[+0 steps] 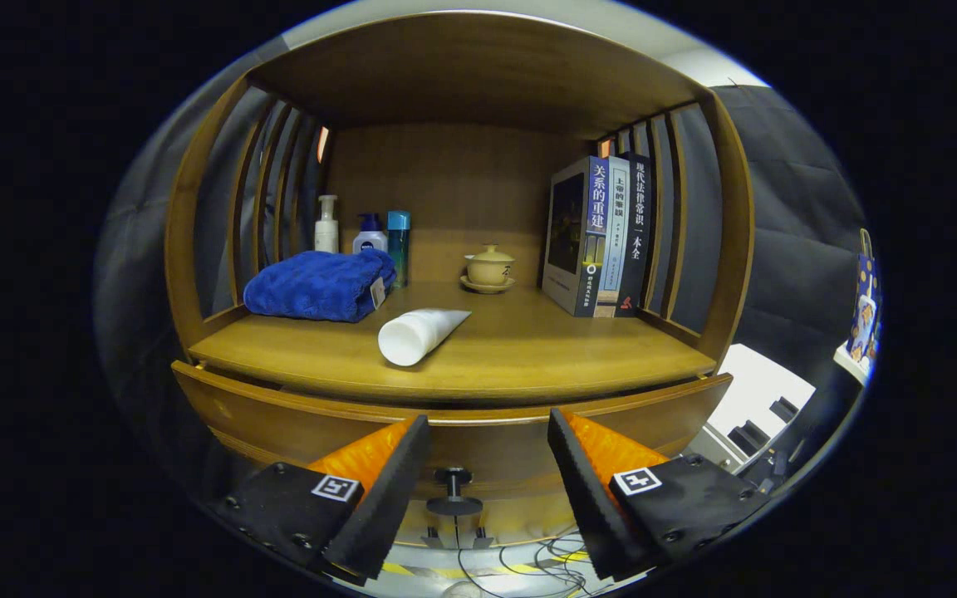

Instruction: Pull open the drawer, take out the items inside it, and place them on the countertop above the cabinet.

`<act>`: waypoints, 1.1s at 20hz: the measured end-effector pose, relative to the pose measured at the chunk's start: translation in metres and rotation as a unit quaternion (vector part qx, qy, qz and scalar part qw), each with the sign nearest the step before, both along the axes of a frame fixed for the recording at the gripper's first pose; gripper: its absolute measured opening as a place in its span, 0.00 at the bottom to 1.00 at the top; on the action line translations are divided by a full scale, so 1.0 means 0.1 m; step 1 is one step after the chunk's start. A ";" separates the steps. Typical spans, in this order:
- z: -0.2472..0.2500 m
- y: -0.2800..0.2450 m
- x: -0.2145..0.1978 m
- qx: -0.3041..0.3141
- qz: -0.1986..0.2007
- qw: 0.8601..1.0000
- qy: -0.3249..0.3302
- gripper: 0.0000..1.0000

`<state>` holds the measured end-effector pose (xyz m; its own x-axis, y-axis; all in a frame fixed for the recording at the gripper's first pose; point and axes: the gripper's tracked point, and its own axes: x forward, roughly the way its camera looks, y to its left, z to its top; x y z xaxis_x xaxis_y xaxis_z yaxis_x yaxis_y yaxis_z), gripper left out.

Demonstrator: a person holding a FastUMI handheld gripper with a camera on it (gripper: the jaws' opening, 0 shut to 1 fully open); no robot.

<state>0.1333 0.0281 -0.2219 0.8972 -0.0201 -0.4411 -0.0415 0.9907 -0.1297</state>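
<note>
Wooden drawer [478, 432] barely ajar; gripper [487, 465] fingers apart, flanking the knob [453, 490], so the next move likely calls for closing and pulling.

Wooden cabinet [462, 191] with slatted sides under dim light. Dark cloth wall [794, 249] to right. Cables [528, 556] on floor [487, 573] nearby, white surface [757, 386] at right.
</note>
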 end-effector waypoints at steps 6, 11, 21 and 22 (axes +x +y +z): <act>-0.02 0.02 0.10 -0.003 0.009 1.000 0.016 0.94; -0.08 -0.03 -0.11 0.013 -0.001 0.999 0.036 0.99; 0.92 -0.07 -0.42 0.013 0.014 0.998 -0.062 0.99; 1.04 -0.03 -0.45 0.012 0.019 0.997 -0.074 0.99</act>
<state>0.0880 0.0249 -0.1181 0.9522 0.0242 -0.3045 -0.0615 0.9916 -0.1135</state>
